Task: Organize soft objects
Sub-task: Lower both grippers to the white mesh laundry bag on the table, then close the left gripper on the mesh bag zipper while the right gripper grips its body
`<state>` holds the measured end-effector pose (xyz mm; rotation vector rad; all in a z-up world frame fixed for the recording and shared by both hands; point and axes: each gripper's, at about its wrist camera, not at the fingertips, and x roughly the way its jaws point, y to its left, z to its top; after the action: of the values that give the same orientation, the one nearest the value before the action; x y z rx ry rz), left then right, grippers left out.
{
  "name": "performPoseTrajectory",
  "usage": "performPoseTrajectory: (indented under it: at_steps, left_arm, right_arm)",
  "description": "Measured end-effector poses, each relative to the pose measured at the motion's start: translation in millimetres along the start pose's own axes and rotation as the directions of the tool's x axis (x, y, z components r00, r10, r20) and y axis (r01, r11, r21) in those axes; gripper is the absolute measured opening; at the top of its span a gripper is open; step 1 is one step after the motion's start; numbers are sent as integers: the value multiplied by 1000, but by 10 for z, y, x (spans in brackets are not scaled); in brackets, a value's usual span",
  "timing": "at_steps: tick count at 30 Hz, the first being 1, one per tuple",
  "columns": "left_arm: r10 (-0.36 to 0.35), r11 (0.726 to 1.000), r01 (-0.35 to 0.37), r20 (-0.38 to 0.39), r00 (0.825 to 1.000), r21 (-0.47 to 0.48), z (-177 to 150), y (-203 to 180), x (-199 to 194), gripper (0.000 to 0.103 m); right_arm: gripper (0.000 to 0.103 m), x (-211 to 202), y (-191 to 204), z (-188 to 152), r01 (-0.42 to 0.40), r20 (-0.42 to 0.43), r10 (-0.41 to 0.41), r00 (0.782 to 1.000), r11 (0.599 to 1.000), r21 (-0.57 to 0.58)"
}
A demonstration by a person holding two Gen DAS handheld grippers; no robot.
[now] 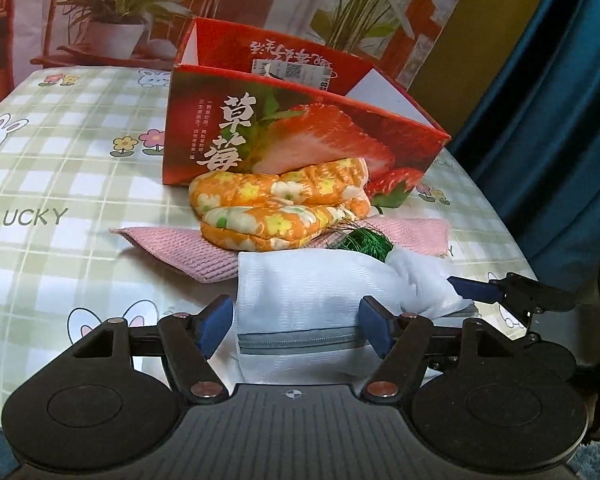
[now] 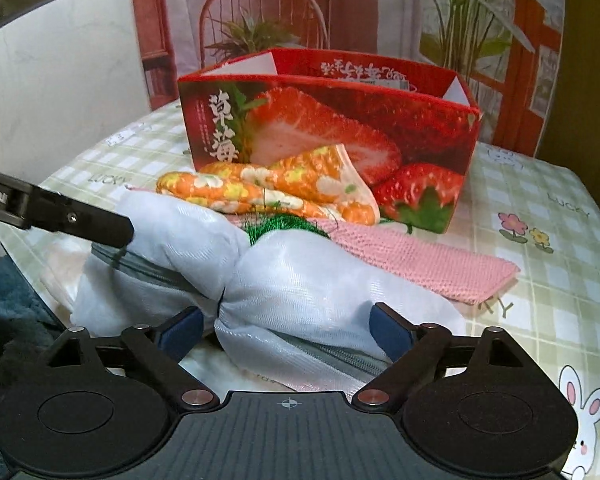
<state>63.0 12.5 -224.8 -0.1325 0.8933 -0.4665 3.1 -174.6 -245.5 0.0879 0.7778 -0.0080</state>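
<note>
A white mesh zip bag [image 1: 300, 280] [image 2: 300, 276] lies crumpled at the near edge of the table. My left gripper [image 1: 296, 320] straddles its zipper end, jaws open, the blue pads [image 1: 216, 322] beside the fabric without pinching it. My right gripper [image 2: 286, 330] stands open around the bag's other end. Behind the bag are a green tassel [image 1: 364, 242] [image 2: 288, 222], a folded orange floral pad [image 1: 276, 208] [image 2: 268, 192] and a pink knitted cloth [image 1: 188, 248] [image 2: 412, 260]. An open red strawberry box [image 1: 300, 128] [image 2: 332, 132] stands behind them.
The table wears a green checked cloth [image 1: 60, 168] [image 2: 540, 280] with rabbits and flowers. A printed backdrop rises behind the box. A blue curtain [image 1: 560, 120] hangs at the right. The right gripper's finger [image 1: 476, 292] and the left gripper's finger [image 2: 80, 220] cross each other's views.
</note>
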Motion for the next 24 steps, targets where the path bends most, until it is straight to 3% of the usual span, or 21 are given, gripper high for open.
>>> performPoseTrajectory:
  at_steps: [4, 9, 24]
  left_arm:
    - [-5, 1000, 5, -14, 1000, 5, -1, -5, 39, 72]
    - [-9, 1000, 10, -25, 1000, 5, -6, 26, 76, 73]
    - [-25, 1000, 25, -30, 999, -1, -30, 62, 118, 73]
  right_arm:
    - [103, 24, 90, -10, -1, -19, 0, 1000, 998, -60]
    - [103, 98, 232, -57, 33, -46, -42, 998, 984, -173]
    - [103, 207, 279, -107, 26, -85, -47, 995, 972, -233]
